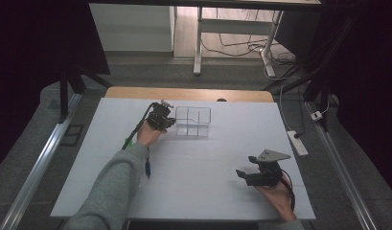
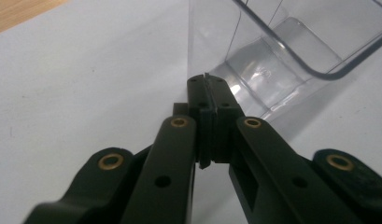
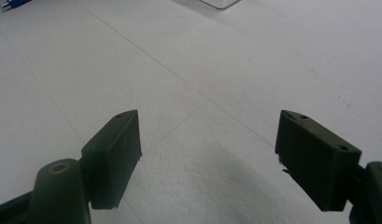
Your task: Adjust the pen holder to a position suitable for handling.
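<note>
White table [image 1: 193,163] stands on grey floor [image 1: 35,143], desk legs [image 1: 198,43] behind.

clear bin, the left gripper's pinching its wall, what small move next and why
Probably a slow pull of the clear bin toward the person. The left gripper is shut on its near wall, the white table in front is bare, and the right gripper rests open, apart.

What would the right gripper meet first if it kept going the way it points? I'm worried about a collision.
Probably nothing soon: the right gripper stands open over bare white table. The clear plastic container lies far ahead near the left gripper; whether it sits exactly in line is unclear.
</note>
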`<state>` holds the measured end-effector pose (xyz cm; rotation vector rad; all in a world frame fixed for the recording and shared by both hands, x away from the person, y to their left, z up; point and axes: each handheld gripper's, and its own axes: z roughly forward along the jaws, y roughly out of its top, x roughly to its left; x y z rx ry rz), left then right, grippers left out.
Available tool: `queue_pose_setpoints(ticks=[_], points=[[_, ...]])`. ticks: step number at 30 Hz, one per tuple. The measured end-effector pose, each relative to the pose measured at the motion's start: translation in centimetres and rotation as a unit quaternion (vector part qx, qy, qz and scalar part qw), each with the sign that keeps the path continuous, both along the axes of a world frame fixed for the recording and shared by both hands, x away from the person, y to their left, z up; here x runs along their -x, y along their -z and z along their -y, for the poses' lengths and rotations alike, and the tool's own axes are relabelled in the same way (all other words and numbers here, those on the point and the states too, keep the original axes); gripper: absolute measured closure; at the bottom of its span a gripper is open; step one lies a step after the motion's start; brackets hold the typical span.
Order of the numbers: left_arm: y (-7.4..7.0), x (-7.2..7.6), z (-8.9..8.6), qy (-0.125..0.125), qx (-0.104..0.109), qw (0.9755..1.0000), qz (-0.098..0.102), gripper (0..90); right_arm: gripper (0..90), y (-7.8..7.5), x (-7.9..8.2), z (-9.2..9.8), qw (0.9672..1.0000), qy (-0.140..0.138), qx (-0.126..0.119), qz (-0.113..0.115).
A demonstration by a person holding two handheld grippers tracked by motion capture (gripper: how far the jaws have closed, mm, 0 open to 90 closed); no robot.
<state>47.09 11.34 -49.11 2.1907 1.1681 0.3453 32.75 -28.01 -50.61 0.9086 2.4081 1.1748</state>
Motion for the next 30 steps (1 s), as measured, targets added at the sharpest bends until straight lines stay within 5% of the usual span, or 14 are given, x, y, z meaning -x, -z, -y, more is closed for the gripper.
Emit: queue_pose_setpoints(ticks=[11, 18, 30], points=[[-0.1, 0.0, 0.2, 0.006, 0.003, 1.0, 0.001, 88.4, 21.9, 0.0, 0.0, 0.1, 1.0, 0.001, 0.001, -0.001], [-1.4, 0.8, -0.6, 0.012, 0.011, 0.9997, 0.018, 87.7, 21.9, 0.0, 0.0, 0.2, 1.0, 0.0, -0.002, -0.001], [-3.5, 4.3, -3.0, 0.016, 0.016, 0.999, 0.039, 64.3, 21.9, 0.0, 0.1, 0.2, 1.0, 0.001, -0.004, 0.001]])
